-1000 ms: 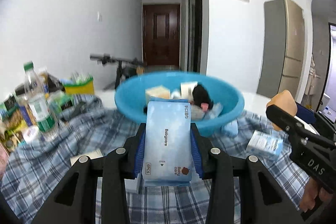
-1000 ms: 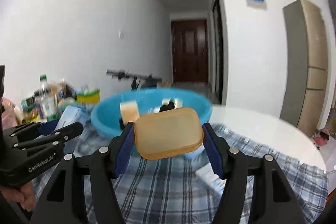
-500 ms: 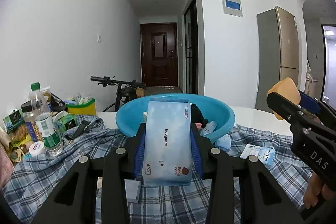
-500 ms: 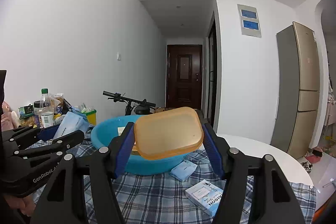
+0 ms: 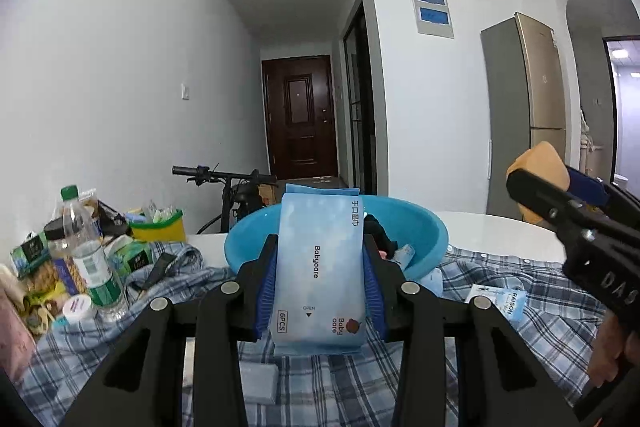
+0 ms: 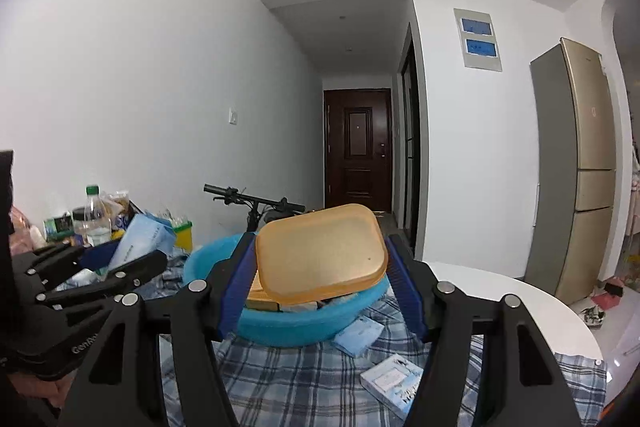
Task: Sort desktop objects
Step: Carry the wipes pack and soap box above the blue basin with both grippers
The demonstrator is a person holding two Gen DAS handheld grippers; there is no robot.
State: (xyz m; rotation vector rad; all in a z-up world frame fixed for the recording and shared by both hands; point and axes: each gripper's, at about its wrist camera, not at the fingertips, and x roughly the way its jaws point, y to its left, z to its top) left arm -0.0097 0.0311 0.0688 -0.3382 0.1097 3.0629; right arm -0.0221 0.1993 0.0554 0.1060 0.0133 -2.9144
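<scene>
1. Wipes first: our left claw (image 5: 320, 267) pinches an upright pale-blue Babycare wipes pack (image 5: 319, 271) between its blue pads, the pack's sides pressed by both fingers.
2. The pack is lifted clear of the checked cloth (image 5: 520, 327) and stands in front of the blue basin (image 5: 432, 235), hiding part of its near rim.
3. Our right claw (image 6: 320, 259) grips a tan, rounded-rectangle lid (image 6: 320, 251), tilted slightly, with the blue pads tight against its two short edges.
4. From the right wrist view the lid hangs over the blue basin (image 6: 280, 323), which holds a few small items, among them a tan block and a pale packet just under the lid.
5. In the left wrist view we see a dark object and a small pale packet inside the basin.
6. The basin sits on the cloth that covers the white desk (image 6: 500, 287).
7. Two small light-blue packets (image 6: 358, 335) and (image 6: 392, 383) lie flat on the cloth, just beside the basin on its right.
8. On the left of the desk stands a cluster of goods: a clear bottle with a green cap (image 5: 86, 251), a yellow-and-green box (image 5: 158, 231), snack packets and a small white jar (image 5: 78, 307).
9. Behind the desk a bicycle handlebar (image 5: 208, 173) shows against the wall.
</scene>
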